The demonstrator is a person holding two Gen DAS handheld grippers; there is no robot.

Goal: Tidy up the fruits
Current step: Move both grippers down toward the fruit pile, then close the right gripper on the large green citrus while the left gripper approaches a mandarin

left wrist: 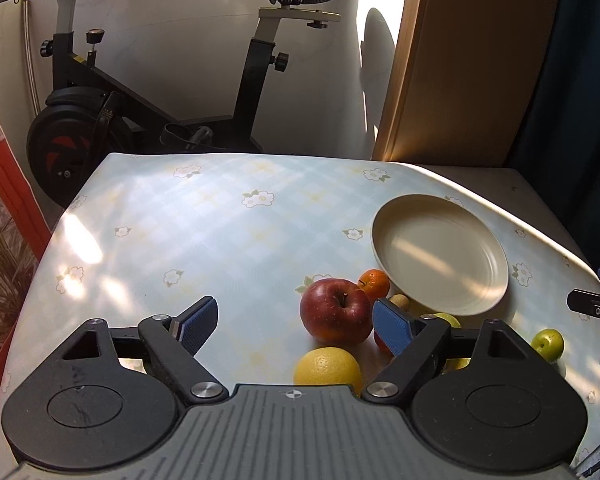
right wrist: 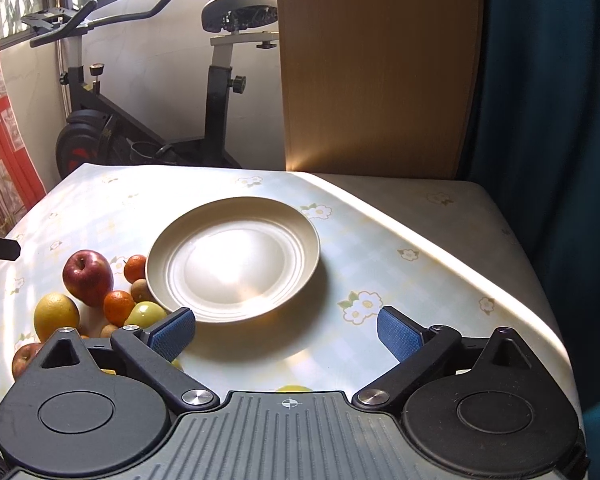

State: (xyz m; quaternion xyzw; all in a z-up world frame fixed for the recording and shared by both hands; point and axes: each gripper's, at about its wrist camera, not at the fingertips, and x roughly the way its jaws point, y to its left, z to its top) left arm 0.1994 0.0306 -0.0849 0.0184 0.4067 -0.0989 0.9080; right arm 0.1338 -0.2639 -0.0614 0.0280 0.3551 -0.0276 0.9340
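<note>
So we've got both grippers hanging over the table (right wrist: 380, 216), angled down, with nothing between the jaws on either side. Left gripper (left wrist: 294, 324) stands wide and empty, its right pad just in front of the red apple (left wrist: 335, 310) from this view, though we can't tell if it actually touches. Right gripper (right wrist: 286, 334) is also wide and empty, aimed at the near rim of the cream plate (right wrist: 233, 254).

The plate is bare, and all the fruit sits bunched against its left edge: the apple, a tangerine (left wrist: 374, 283), a big yellow citrus (left wrist: 327, 366), a green fruit (left wrist: 547, 343) off nearer the right gripper, plus a second tangerine (right wrist: 118, 306) and a pale green apple (right wrist: 146, 314) in the right view. Our guess is the plate is where the pile goes, so nothing's started yet.

The red apple sits upright, stem dimple up and tipped a bit toward the camera. It's round enough that there's no real long axis.
</note>
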